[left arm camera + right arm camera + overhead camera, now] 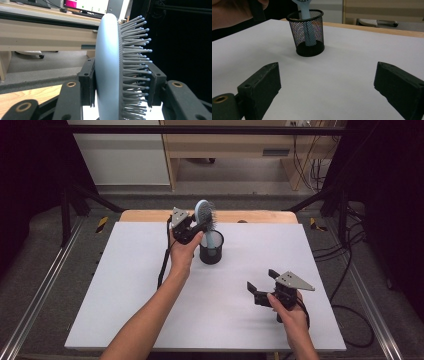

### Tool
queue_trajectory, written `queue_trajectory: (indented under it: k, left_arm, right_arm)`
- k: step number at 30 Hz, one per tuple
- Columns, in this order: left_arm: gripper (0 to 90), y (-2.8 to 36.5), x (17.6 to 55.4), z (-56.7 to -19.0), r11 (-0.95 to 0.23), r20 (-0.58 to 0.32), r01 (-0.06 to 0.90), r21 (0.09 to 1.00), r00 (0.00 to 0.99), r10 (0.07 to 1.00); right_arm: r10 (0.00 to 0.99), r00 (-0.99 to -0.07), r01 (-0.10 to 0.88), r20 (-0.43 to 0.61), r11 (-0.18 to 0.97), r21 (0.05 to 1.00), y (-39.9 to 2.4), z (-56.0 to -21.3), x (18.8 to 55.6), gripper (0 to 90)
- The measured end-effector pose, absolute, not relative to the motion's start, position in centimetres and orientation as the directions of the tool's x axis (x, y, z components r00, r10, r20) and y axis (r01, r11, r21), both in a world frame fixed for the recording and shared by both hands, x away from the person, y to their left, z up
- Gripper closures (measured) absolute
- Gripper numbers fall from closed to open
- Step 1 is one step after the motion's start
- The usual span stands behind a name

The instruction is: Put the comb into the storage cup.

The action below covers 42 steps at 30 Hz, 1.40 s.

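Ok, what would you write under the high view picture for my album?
Left gripper clamps a blue hairbrush, handle down in a black mesh cup; right gripper waits open.

I am working in what looks like a lab or research office set up for recording. My table (pixel 125 320), covered in a white sheet, stands inside a frame of black and aluminium rails (pixel 35 295), with black curtains (pixel 395 195) on both sides and cables (pixel 350 270) trailing over the grey carpet. Behind it I see light wooden desks (pixel 225 145), a lit computer monitor (pixel 86 5) with a keyboard (pixel 35 3), and a chair's castor base (pixel 374 23).
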<state>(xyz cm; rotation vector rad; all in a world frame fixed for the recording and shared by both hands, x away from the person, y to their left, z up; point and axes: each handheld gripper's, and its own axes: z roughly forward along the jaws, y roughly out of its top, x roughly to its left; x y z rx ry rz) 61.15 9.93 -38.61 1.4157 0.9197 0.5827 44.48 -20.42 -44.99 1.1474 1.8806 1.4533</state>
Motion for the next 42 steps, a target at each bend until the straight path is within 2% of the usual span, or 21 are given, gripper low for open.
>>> queue_trajectory:
  k: [31,42]
  left_arm:
    - [50.2,10.4,60.9,-39.1,0.088,-0.175,0.18,0.98,0.559,0.811]
    - [49.5,11.3,61.1,-39.4,0.132,-0.221,0.199,0.971,0.544,0.81]
  right_arm:
    - [0.843,-0.529,0.318,0.1,0.088,0.944,-19.9,-45.1,44.4,7.1]
    - [0.843,-0.53,0.317,0.094,0.094,0.944,-19.7,-45.1,44.5,7.1]
